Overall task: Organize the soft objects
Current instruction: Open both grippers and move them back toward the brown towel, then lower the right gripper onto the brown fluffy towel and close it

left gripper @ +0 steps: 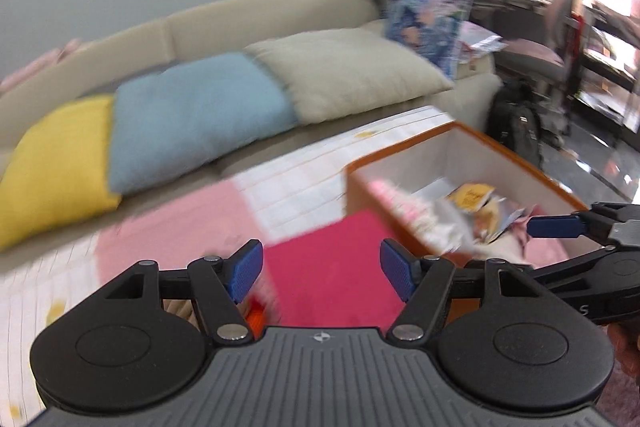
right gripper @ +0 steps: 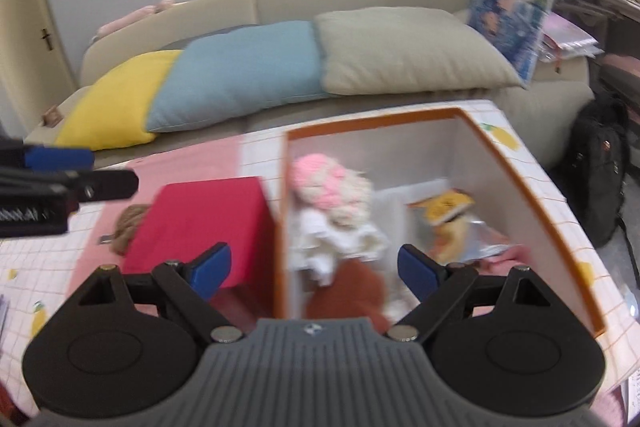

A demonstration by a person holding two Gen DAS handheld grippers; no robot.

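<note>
Claw states first: we find the left claw [left gripper: 321,269] and right claw [right gripper: 315,271] both agape, gripping nothing. Right hangs over the box [right gripper: 540,203], above a pink-and-white plush [right gripper: 332,187].

Orange-rimmed bin [right gripper: 532,195] open on top, soft toys [right gripper: 332,203] crowding inside, red box [right gripper: 200,219] touching its left wall

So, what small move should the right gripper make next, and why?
Probably swing left toward the brown yarn ball. The right gripper is open and empty above the orange-rimmed box, where soft toys already lie. The yarn ball sits on the table, partly behind the red block. The left gripper is open too.
</note>
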